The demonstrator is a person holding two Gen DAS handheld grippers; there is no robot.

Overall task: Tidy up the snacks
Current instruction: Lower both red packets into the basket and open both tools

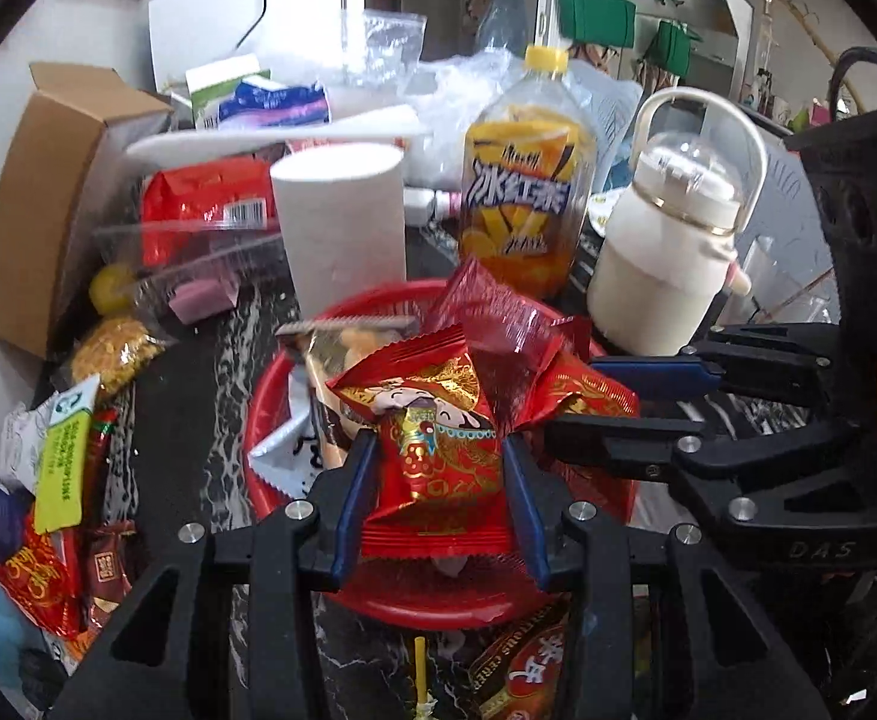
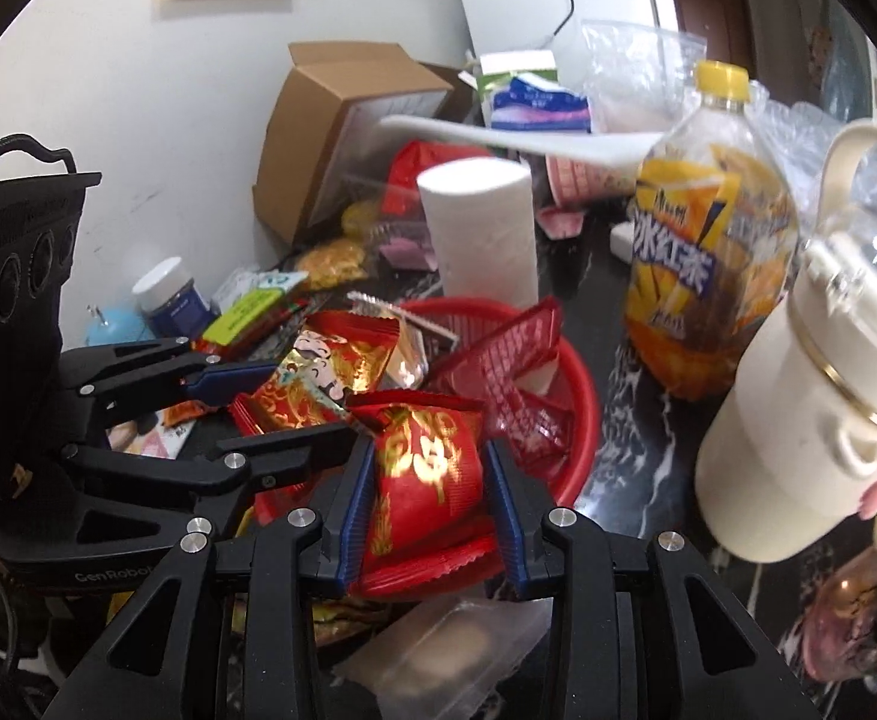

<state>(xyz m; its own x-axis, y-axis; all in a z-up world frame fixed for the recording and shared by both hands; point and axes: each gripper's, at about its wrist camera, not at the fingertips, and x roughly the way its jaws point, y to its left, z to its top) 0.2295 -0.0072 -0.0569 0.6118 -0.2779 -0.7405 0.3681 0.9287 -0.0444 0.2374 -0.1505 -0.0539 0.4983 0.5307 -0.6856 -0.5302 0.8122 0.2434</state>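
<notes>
Your left gripper (image 1: 438, 456) is nearly closed, its blue pads pinching a red and gold snack packet (image 1: 432, 450) above the red basket (image 1: 270, 396). Your right gripper (image 2: 429, 474) is likewise clamped on a second red packet (image 2: 423, 474), just over the same basket's near edge. More packets lie piled in the basket. Behind it stand a paper roll (image 1: 342, 222), an iced tea bottle (image 1: 525, 180) and a cream flask (image 1: 660, 252).

Behind the red basket (image 1: 270, 414), a paper roll (image 1: 342, 222), a tea bottle (image 1: 525, 180) and a cream flask (image 1: 660, 264) stand close together, walling off the upper middle of the frame. Bare dark tabletop (image 1: 198, 396) stays open left of the basket, hemmed by loose snack packets (image 1: 60, 468) at the lower left.
</notes>
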